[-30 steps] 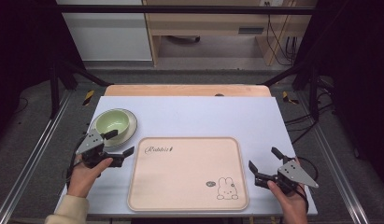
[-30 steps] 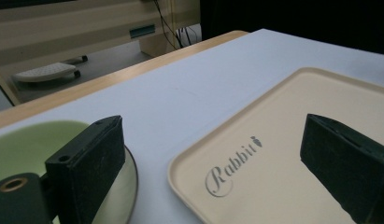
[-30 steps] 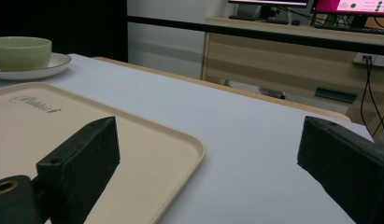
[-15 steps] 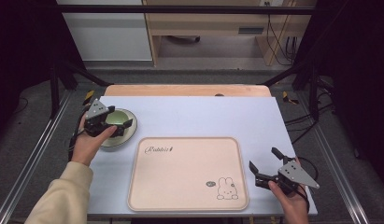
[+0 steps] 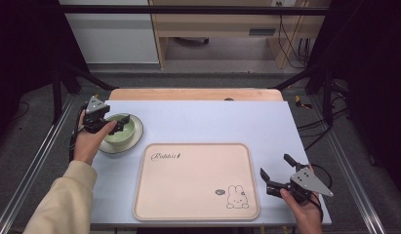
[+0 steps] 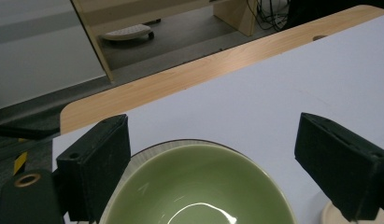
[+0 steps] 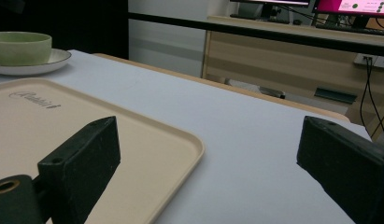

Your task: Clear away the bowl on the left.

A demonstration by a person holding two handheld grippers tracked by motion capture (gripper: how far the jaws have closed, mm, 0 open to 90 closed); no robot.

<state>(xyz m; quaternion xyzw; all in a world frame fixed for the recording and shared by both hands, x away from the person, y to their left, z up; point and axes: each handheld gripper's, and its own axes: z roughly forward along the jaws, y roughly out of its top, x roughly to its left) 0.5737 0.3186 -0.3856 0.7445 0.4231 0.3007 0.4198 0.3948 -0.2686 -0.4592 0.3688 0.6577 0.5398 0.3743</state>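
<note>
My left tool (image 5: 121, 127) hangs right over the green bowl (image 5: 119, 129), jaws spread wide to either side of its rim and gripping nothing (in the left gripper view the bowl (image 6: 196, 186) sits between them). The bowl stands on a pale saucer (image 5: 134, 140) at the worktop's (image 5: 203, 122) far left, just beside the beige tray (image 5: 193, 180). My right tool (image 5: 276, 171) rests near the tray's right edge, wide open and empty.

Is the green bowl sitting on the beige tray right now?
No, the green bowl sits on a small plate on the table, left of and behind the beige tray, which has nothing on it.
</note>
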